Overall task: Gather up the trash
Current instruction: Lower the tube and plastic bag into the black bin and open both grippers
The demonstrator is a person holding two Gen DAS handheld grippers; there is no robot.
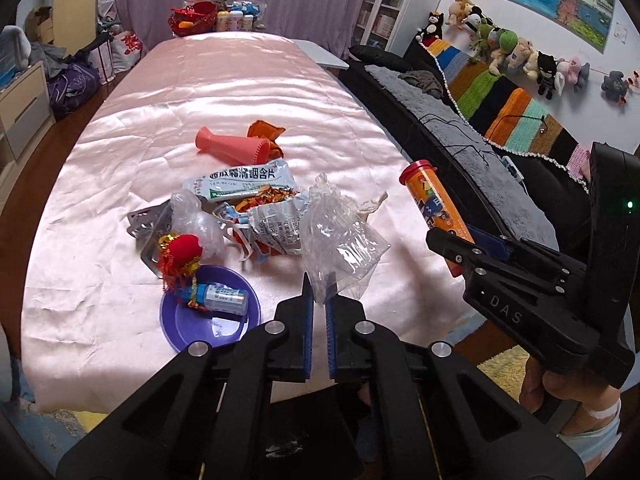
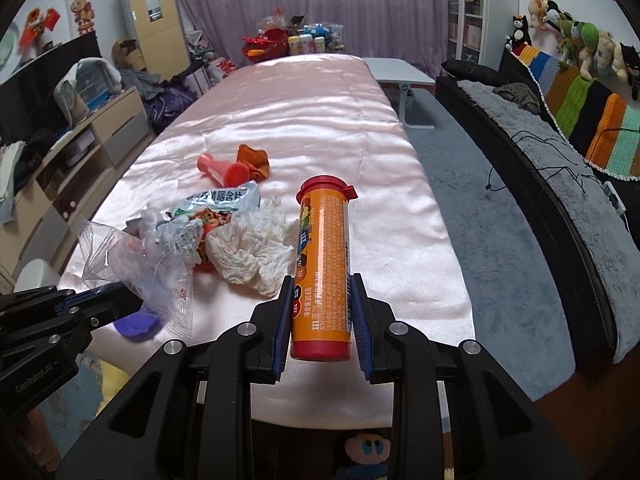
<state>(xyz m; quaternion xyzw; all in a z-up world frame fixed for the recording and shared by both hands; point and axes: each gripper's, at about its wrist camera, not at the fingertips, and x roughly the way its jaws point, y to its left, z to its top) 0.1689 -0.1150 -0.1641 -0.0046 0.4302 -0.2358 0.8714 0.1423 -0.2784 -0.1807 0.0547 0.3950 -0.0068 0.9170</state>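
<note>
My left gripper [image 1: 319, 292] is shut on a clear plastic bag [image 1: 340, 240] and holds it up above the pink-covered table [image 1: 240, 80]. The bag also shows in the right wrist view [image 2: 136, 264]. My right gripper [image 2: 322, 292] is shut on an orange candy tube [image 2: 324, 264] with a red cap, held upright above the table's near right part; the tube also shows in the left wrist view [image 1: 436, 208]. A pile of trash lies mid-table: foil wrappers [image 1: 244, 184], a crumpled white tissue [image 2: 256, 252], a pink plastic tube [image 1: 232, 144].
A purple plate [image 1: 192, 320] with a small bottle [image 1: 224, 298] and a red tasselled ornament [image 1: 180, 252] sits at the near left. Jars and a red basket [image 1: 192, 20] stand at the far end. A black sofa [image 1: 460, 140] runs along the right.
</note>
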